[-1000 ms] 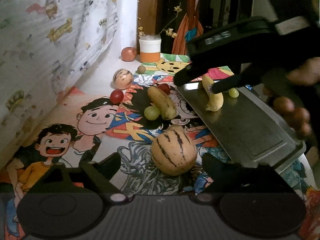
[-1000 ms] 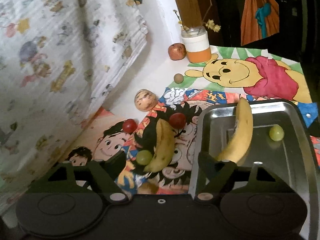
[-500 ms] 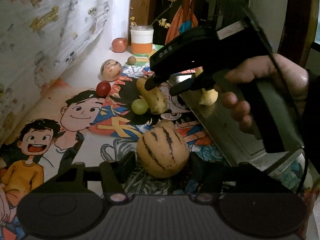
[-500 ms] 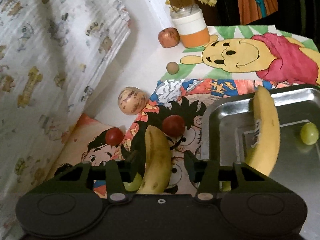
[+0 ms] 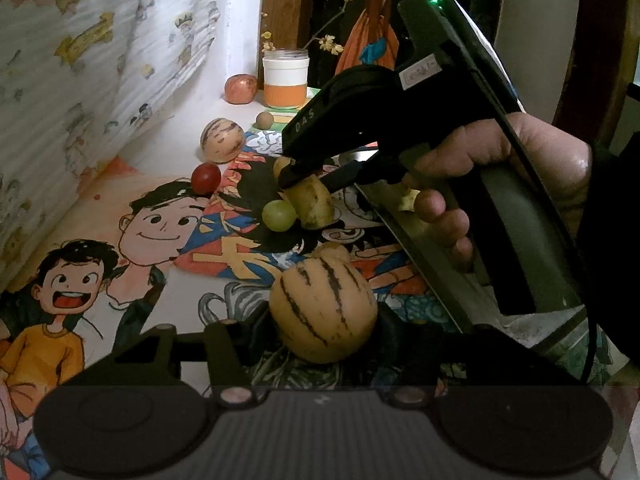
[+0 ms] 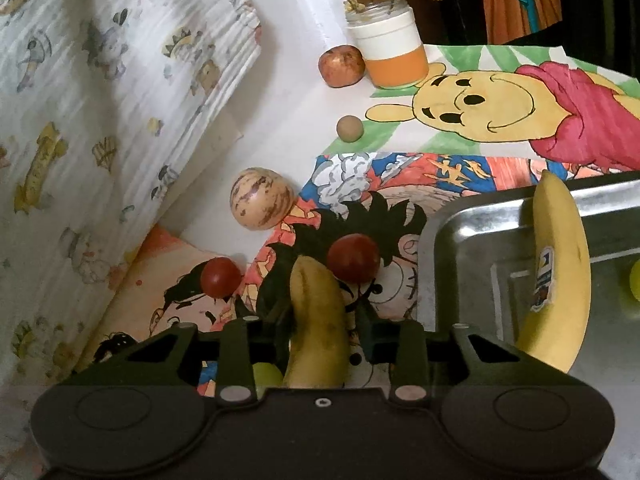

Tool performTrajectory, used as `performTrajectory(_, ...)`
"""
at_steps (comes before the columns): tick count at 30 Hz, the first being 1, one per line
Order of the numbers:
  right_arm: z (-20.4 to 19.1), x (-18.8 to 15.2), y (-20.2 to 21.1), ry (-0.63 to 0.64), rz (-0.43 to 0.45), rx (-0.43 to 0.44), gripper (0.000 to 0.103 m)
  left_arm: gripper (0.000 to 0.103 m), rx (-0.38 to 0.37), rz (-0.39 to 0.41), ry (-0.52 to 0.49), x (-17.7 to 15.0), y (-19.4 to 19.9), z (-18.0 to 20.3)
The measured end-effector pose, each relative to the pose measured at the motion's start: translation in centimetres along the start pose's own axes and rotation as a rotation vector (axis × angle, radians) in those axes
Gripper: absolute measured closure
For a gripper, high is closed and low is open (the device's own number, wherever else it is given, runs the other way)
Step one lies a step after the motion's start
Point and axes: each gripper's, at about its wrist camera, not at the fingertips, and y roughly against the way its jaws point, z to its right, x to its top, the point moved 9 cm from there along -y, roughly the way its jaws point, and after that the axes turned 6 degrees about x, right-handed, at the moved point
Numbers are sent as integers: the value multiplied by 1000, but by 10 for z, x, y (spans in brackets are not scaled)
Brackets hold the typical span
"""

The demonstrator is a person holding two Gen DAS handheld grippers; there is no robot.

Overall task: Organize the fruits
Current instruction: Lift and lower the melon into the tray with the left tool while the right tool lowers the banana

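- Between the left gripper's fingers sits a striped melon on the mat, jaws close on both sides, contact unclear. Beyond, the right gripper straddles a banana beside a grape.
- From the right wrist, narrowed jaws flank that banana, grip uncertain; another banana lies in the tray.

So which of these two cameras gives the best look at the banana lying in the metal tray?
The right wrist view. There the banana in the tray shows nearly whole, sticker included, resting on the metal tray. In the left wrist view the right gripper and hand hide it, leaving only a small pale tip.
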Motion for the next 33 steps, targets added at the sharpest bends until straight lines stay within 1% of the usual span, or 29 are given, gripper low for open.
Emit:
performTrajectory(1,-1,-1,1,0,-1,3,70,45,-1,-2,6,0,0,-1)
performTrajectory(7,-1,-2,7,0,16,3,71,45,3,0,41,0,4,-7)
performTrajectory(14,4,-10,34,-58,56,39,71,45,11,18,61,2,13,-10)
performTrajectory(19,11,-13,66,-96,113,58,71,45,8,34,61,5,20,-7)
performTrajectory(25,24,-8,111,-104,197,49,71,45,-12,53,45,14,28,6)
performTrajectory(29,39,-4,144,-99,245,21,71,45,-33,63,25,22,31,19)
performTrajectory(33,60,-5,172,-107,275,-19,71,45,-64,68,10,29,30,36)
